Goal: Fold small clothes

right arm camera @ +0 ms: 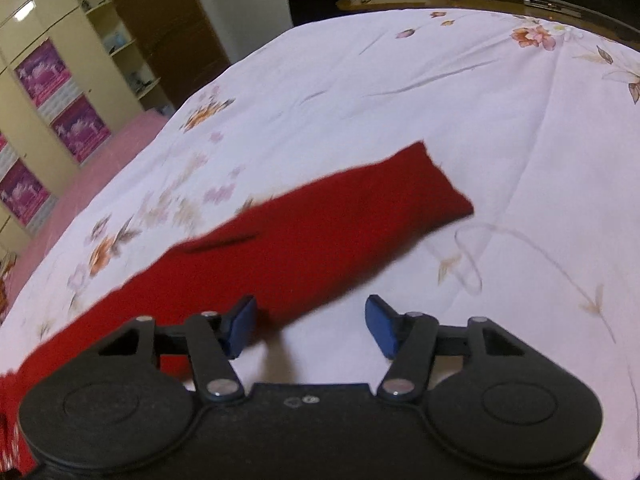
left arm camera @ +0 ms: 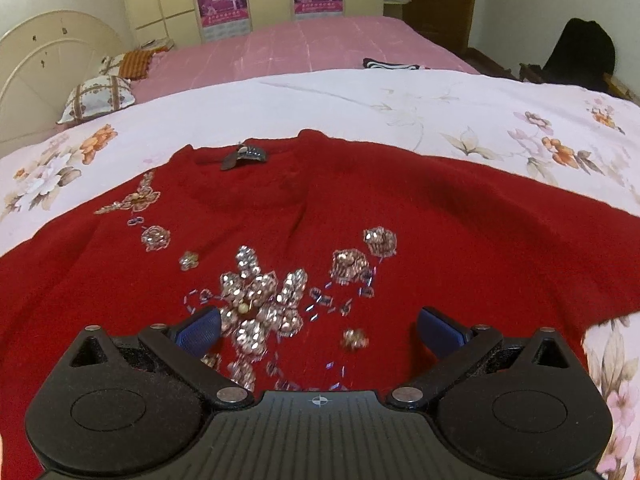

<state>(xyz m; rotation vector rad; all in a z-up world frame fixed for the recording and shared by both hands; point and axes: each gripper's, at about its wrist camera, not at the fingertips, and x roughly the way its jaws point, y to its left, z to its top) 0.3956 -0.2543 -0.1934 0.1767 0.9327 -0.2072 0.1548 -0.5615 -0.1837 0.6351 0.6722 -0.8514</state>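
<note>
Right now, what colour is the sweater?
Deep red sweater with silver sequin flowers; clearest in the left wrist view.

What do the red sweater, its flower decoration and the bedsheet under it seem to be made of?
Red sweater: probably knitted wool or a similar yarn, matte and slightly fuzzy, no sheen. Flower decoration: sequins and beads, likely plastic or glass, glinting silver. Floral bedsheet: thin woven fabric, perhaps cotton, smooth, printed, with fine creases.

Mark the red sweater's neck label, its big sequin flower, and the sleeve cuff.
grey neck label [left arm camera: 240, 157], left wrist view, middle of the tag.
silver sequin flower [left arm camera: 260, 300], left wrist view, flower centre.
red sleeve cuff [right arm camera: 436, 184], right wrist view, sleeve's far end.
</note>
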